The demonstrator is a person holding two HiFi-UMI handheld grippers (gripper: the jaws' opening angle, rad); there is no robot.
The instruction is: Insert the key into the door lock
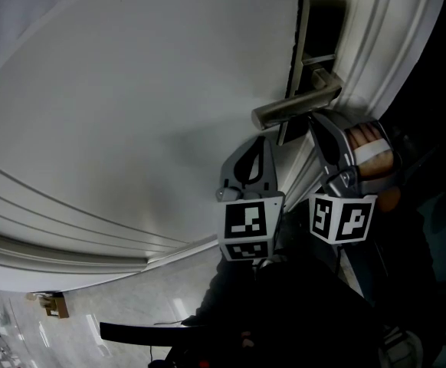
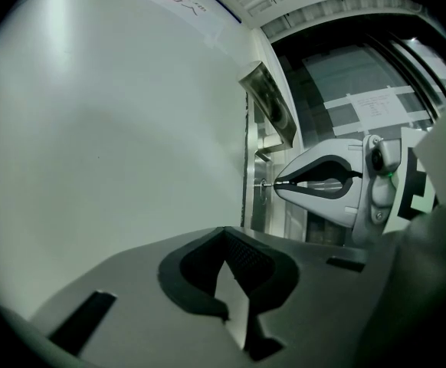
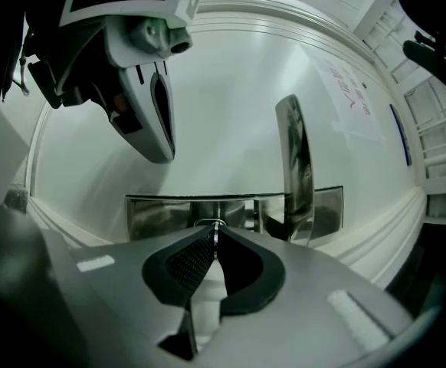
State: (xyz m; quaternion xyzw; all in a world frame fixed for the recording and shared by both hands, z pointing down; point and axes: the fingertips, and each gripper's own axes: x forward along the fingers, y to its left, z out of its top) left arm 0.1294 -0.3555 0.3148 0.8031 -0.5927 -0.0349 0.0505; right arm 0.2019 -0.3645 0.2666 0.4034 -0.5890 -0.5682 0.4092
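Note:
A steel lock plate (image 1: pixel 316 29) with a lever handle (image 1: pixel 296 106) sits at the edge of a white door (image 1: pixel 131 90). My right gripper (image 1: pixel 315 121) is shut on a thin metal key (image 3: pixel 216 234), with its tips just under the handle. In the right gripper view the key's front end meets the keyhole (image 3: pixel 211 222) in the lock plate (image 3: pixel 154 215), left of the handle (image 3: pixel 296 167). The left gripper view shows the key (image 2: pixel 265 182) touching the plate from the side. My left gripper (image 1: pixel 263 138) hovers beside it, shut and empty, its tips (image 2: pixel 226 231) facing the door.
The moulded door frame (image 1: pixel 391 44) runs along the right of the lock. A person's hand (image 1: pixel 368 148) holds the right gripper. Below the door there is a light floor (image 1: pixel 131 313) with a small object (image 1: pixel 54 305) on it.

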